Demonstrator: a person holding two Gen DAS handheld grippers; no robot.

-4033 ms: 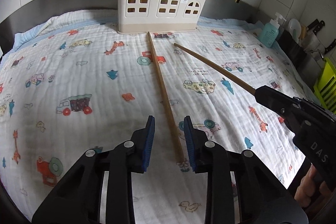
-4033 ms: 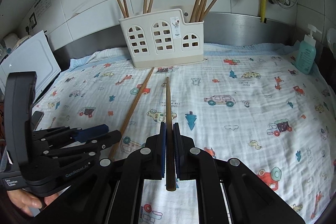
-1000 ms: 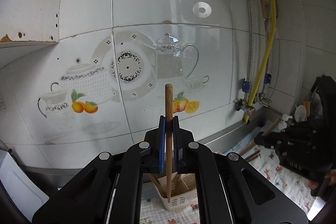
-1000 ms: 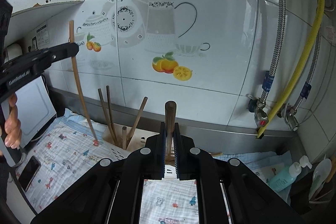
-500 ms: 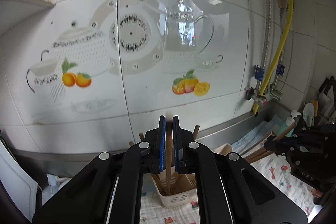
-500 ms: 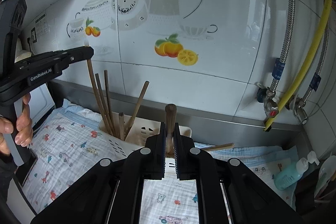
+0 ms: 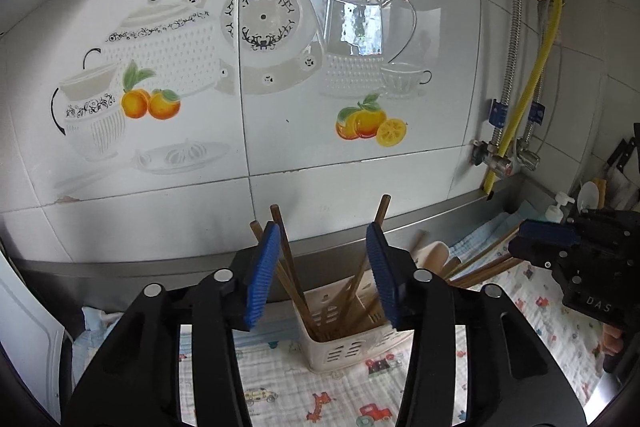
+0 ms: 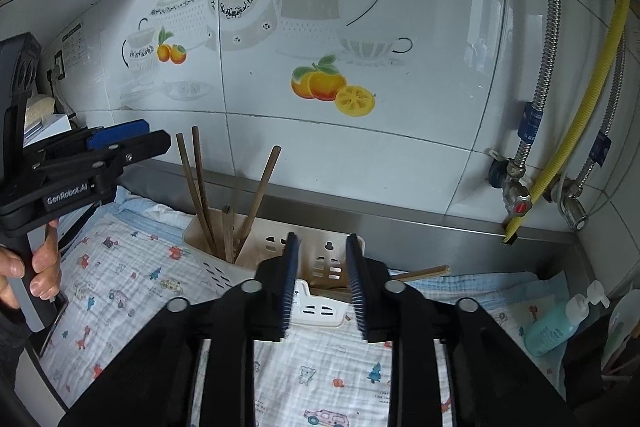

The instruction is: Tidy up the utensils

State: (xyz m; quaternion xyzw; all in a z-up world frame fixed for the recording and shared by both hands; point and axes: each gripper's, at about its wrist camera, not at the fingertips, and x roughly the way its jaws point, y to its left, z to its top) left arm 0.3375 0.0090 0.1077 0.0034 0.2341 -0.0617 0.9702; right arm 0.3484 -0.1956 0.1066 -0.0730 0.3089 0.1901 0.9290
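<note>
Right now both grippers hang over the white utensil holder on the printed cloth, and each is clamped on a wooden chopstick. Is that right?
Not quite. The left gripper and right gripper do hang over the white utensil holder on the printed cloth, but their jaws have just been opening and nothing is between them; both wrist views show it. The chopsticks stand in the holder.

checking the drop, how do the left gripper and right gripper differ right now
The left gripper stands wider open than the right gripper. The left gripper frames the holder's end compartment with its upright chopsticks; the right gripper frames the other end, where chopsticks lean out over the rim. Both have just been opening, with nothing pressed between their blue pads, above the printed cloth.
</note>
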